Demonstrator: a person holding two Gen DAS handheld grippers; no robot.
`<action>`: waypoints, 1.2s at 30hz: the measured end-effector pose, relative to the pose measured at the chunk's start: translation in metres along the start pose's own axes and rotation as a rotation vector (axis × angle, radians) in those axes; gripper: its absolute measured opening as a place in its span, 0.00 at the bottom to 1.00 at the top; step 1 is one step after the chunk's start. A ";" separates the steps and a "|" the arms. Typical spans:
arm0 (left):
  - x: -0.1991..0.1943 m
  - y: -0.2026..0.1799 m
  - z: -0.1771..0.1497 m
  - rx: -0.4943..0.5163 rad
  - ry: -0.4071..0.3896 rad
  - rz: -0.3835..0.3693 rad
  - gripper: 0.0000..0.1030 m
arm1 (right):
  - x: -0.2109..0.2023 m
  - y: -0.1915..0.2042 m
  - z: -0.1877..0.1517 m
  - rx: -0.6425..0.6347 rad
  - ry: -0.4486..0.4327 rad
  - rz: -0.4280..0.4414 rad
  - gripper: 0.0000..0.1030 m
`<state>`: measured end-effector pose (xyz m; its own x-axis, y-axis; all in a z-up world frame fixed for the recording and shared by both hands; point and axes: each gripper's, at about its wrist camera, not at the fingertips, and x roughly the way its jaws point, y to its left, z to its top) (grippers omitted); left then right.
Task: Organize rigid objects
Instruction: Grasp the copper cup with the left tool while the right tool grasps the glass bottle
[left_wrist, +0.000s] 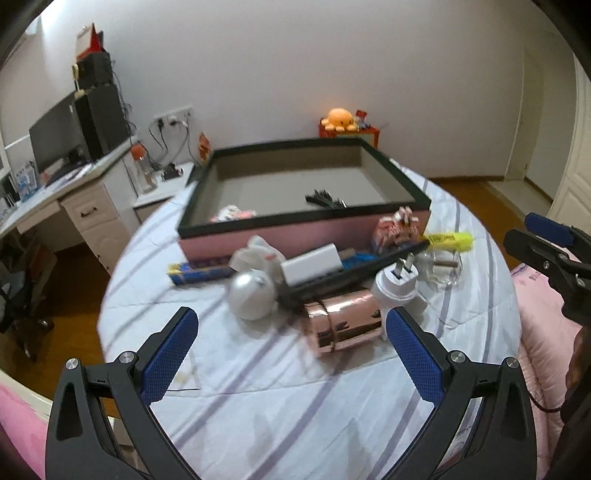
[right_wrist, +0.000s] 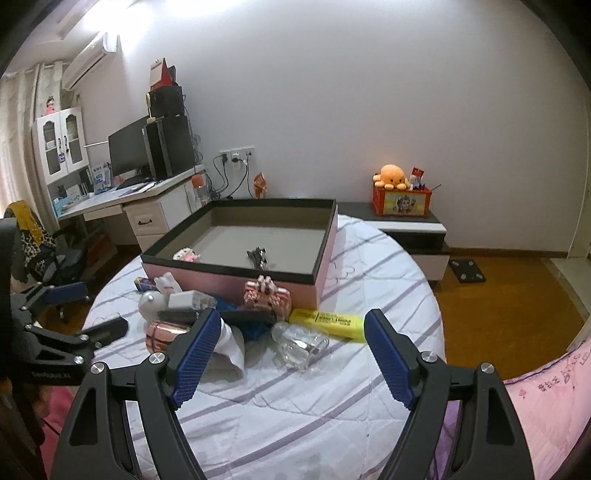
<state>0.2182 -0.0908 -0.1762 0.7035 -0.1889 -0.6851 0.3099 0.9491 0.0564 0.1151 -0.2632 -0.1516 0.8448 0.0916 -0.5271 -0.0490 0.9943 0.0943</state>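
A: Status? Near to far.

B: Left gripper (left_wrist: 291, 354) fingers wide apart, holding nothing, hovering over the near part of the bed (left_wrist: 258, 406). Right gripper (right_wrist: 291, 354) same: spread, nothing between the pads.

A: The pile?

B: Still out on the quilt, mid-bed, just in front of the box. Rose-gold tin (left_wrist: 343, 321) nearest, white plug adapter (left_wrist: 397, 284) touching its right end, silver ball (left_wrist: 251, 295) to its left. Black remote-like bar (left_wrist: 354, 269) lies across the heap. Clear glass bottle (right_wrist: 299, 345) and yellow highlighter box (right_wrist: 328, 321) toward the right edge. Pink block figure (right_wrist: 266, 293) against the box's front wall.

A: The box?

B: Pink storage box (left_wrist: 295, 236) at the far side of the bed. Only two things inside: black clips bundle (left_wrist: 325, 201) and a small pink toy (right_wrist: 186, 254), near the front wall.

A: Progress?

B: Early, I'd say. Most items left to load.
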 end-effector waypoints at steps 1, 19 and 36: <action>0.006 -0.004 0.000 0.003 0.012 -0.001 1.00 | 0.003 -0.002 -0.002 0.003 0.008 0.003 0.79; 0.062 -0.016 -0.007 -0.041 0.144 -0.105 0.69 | 0.040 -0.027 -0.022 0.067 0.109 0.039 0.79; 0.048 0.021 -0.033 -0.054 0.187 -0.059 0.46 | 0.064 -0.017 -0.032 0.064 0.175 0.041 0.79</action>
<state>0.2367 -0.0717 -0.2319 0.5522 -0.1994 -0.8095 0.3089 0.9508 -0.0235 0.1531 -0.2722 -0.2142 0.7370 0.1450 -0.6602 -0.0427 0.9848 0.1686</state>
